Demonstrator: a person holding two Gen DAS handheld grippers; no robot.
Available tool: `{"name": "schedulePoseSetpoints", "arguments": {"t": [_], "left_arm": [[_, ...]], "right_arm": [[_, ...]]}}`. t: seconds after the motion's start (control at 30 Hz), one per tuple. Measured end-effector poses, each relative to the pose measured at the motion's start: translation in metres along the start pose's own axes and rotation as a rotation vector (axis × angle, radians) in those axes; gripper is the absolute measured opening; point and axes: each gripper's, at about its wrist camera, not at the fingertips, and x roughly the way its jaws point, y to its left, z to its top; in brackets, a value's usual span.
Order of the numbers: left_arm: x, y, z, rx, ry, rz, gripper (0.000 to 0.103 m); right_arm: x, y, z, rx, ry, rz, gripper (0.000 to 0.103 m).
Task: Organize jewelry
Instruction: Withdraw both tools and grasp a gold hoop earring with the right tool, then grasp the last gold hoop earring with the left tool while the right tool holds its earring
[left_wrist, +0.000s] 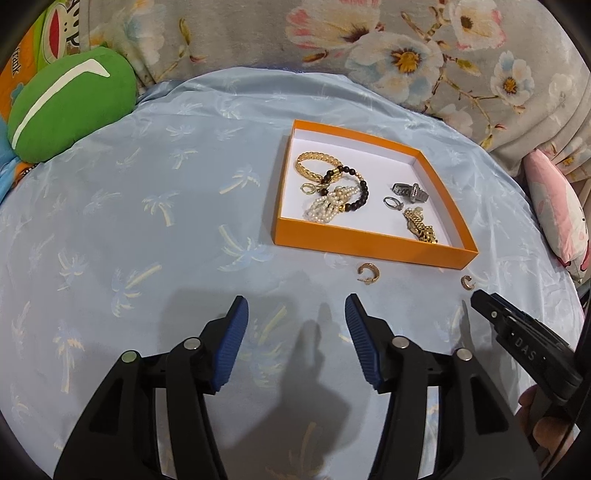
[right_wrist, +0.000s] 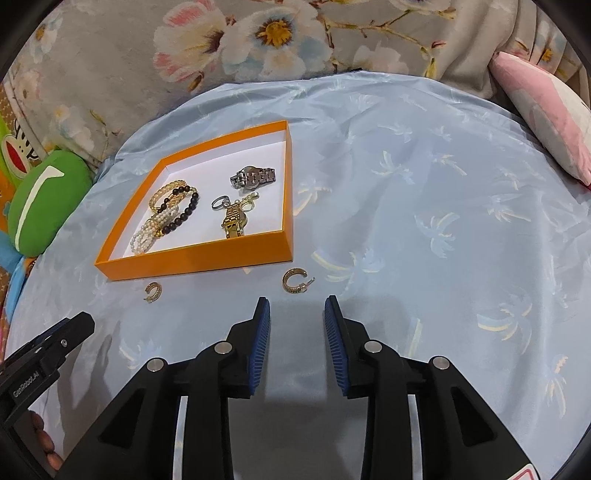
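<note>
Both tongs are hanging spread and empty: the left gripper below the left hoop earring, the right gripper below the right hoop earring. Both earrings are lying outside the orange box, at frame centre. On the slippery blue cloth, a thin hoop is likely skidding away or the pads are pinching fabric.

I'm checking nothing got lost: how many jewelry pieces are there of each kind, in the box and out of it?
Bracelets, in the orange box: 3 (gold chain, dark bead, pearl)
Watches, in box: 2 (silver, gold)
Small rings or earrings, in box: 2 ()
Gold hoop earrings, on the cloth: 2 ()
Total: 9
</note>
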Motion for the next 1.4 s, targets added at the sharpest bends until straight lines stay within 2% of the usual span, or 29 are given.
{"name": "schedulePoseSetpoints", "arguments": {"t": [0.27,0.37,0.43,0.7,0.73,1.0,1.1,1.17,1.33,1.4], "left_arm": [[0.006,-0.005,0.002,0.013,0.008,-0.009,0.053],[0.008,-0.006,0.003,0.014,0.01,-0.013,0.053],[0.009,-0.008,0.004,0.015,0.012,-0.017,0.053],[0.015,-0.013,0.007,0.019,0.02,-0.025,0.053],[0.016,-0.014,0.008,0.02,0.022,-0.025,0.053],[0.032,-0.031,0.019,0.034,0.046,-0.066,0.055],[0.038,-0.039,0.022,0.05,0.04,-0.061,0.062],[0.044,-0.045,0.025,0.062,0.045,-0.052,0.062],[0.059,-0.054,0.03,0.07,0.053,-0.034,0.061],[0.061,-0.058,0.031,0.083,0.045,-0.021,0.054]], "right_arm": [[0.014,0.006,0.009,-0.006,0.013,-0.008,0.03],[0.017,0.007,0.011,-0.009,0.015,-0.012,0.025],[0.018,0.007,0.012,-0.009,0.019,-0.011,0.015],[0.016,0.005,0.012,0.0,0.01,-0.002,0.01],[0.015,0.005,0.011,0.001,0.009,0.002,0.0],[0.008,-0.001,0.003,0.005,0.01,0.017,0.001],[0.007,0.0,0.006,-0.002,-0.004,0.009,0.009],[0.009,0.001,0.009,-0.005,-0.008,0.005,0.014],[0.012,0.002,0.012,-0.009,-0.007,0.006,0.014],[0.012,0.002,0.012,-0.009,-0.004,0.009,0.015]]}}
